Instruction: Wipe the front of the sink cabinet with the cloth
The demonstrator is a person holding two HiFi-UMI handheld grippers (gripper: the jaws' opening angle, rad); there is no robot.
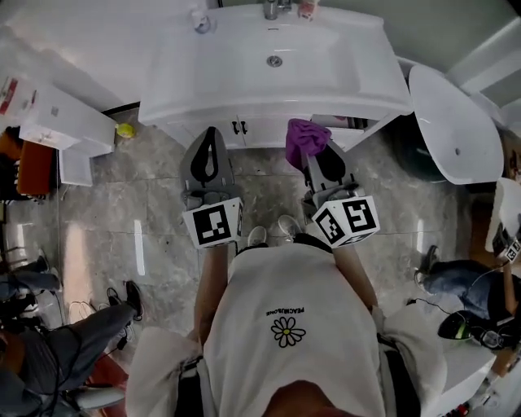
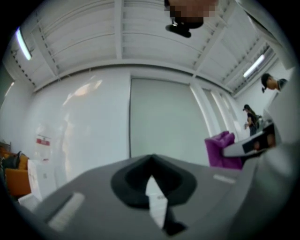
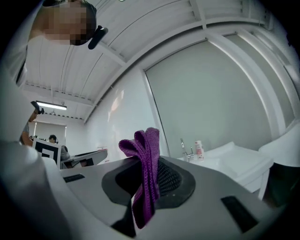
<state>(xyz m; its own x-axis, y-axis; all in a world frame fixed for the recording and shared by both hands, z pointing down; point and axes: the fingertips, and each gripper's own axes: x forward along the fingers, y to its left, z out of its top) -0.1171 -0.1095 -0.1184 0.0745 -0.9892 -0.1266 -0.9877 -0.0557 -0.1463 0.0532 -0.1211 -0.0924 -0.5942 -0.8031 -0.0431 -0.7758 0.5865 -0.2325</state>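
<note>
The grey stone floor (image 1: pixel 155 212) fills most of the head view. At the top stands the white sink cabinet (image 1: pixel 264 133). Its sink (image 1: pixel 244 57) is wide and white. A tap (image 1: pixel 273 8) stands at the sink's back edge, and a small drain (image 1: pixel 274 60) lies in the middle. A white toilet (image 1: pixel 456 122) stands just past the cabinet's right corner.

A person in a white shirt (image 1: pixel 286 330) with a daisy on it stands facing the cabinet front. White shoes (image 1: pixel 256 236) show below the two grippers.

The left tongs (image 1: pixel 210 140) point at the cabinet front, left of its middle. Their tips are pressed together and nothing is between them. The marker cube (image 1: pixel 213 223) sits behind them.

The right tongs (image 1: pixel 319 155) point at the right part of the cabinet front. They are squeezed tight on the purple cloth (image 1: pixel 305 137). The cloth is bunched up at their tips, right below the front edge of the sink. The head view does not show if it touches the cabinet. In the right gripper view the folded cloth sticks up between the tongs and hangs down.

Two small black handles (image 1: pixel 238 127) sit on the cabinet front, between the two grippers. A little yellow ball (image 1: pixel 125 130) lies on the floor by the cabinet's left corner.
</note>
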